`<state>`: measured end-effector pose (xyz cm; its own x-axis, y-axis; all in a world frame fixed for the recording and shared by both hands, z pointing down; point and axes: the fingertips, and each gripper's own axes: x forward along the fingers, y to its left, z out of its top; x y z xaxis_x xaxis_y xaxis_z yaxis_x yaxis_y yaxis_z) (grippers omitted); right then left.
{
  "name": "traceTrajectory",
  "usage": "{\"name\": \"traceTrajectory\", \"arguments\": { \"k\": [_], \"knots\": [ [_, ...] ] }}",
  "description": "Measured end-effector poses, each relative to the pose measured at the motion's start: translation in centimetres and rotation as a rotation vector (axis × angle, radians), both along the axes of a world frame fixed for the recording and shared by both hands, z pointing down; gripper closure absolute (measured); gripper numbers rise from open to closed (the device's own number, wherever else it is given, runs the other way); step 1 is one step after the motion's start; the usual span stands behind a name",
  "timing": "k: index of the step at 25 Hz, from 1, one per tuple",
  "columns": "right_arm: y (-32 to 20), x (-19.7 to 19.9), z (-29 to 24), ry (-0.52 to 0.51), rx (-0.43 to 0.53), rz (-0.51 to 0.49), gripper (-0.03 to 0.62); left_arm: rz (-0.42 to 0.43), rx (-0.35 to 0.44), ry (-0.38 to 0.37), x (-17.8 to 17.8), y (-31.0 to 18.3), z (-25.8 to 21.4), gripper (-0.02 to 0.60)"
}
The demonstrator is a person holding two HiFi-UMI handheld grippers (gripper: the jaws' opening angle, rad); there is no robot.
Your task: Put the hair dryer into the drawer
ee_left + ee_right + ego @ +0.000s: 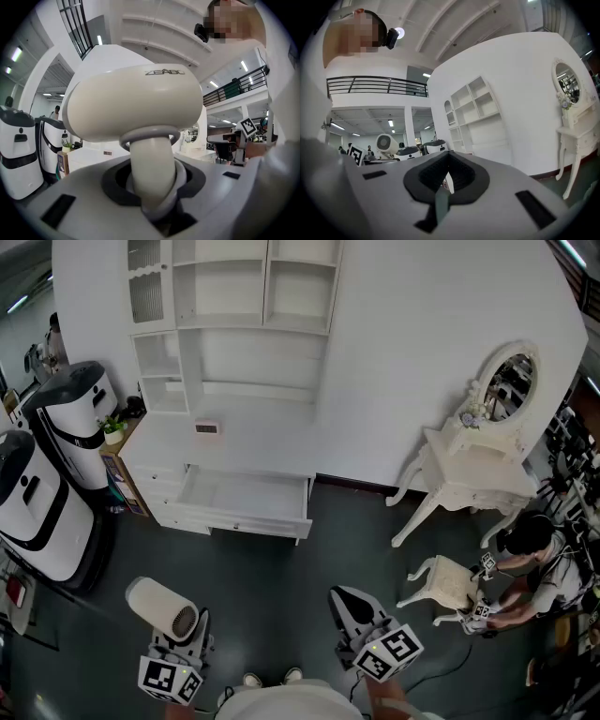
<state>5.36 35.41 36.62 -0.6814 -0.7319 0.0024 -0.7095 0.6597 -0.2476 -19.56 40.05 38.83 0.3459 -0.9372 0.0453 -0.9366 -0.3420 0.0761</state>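
Facing the white shelf unit filling the upper centre of the head view, with its drawer standing pulled out at mid frame, apparently open to receive the load. Holding the hair dryer at the lower left of that view, well apart from the drawer, barrel up and handle down, probably for a steady carry. Clamping the left gripper partway closed around the handle, jaws pressing it on both sides. Hanging the right gripper at lower centre of the head view, jaws drawn almost together with only a thin slit between them and nothing inside, seemingly idling as a spare. Blocking most of the left gripper view with the dryer barrel. Cropping both grippers' rear ends at the bottom edge of the head view. Showing no cord anywhere.
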Motion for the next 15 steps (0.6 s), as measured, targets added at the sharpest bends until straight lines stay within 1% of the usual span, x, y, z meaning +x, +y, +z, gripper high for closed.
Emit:
{"name": "traceTrajectory", "arguments": {
  "k": [13, 15],
  "knots": [
    [0.0, 1.5, 0.7, -0.01, -0.009, -0.014, 0.586, -0.009, 0.006, -0.005, 1.6, 0.2, -0.1, 0.436],
    [-0.1, 1.9, 0.8, -0.026, -0.016, -0.013, 0.586, -0.006, 0.01, 0.002, 2.0, 0.1, 0.0, 0.436]
  ]
}}
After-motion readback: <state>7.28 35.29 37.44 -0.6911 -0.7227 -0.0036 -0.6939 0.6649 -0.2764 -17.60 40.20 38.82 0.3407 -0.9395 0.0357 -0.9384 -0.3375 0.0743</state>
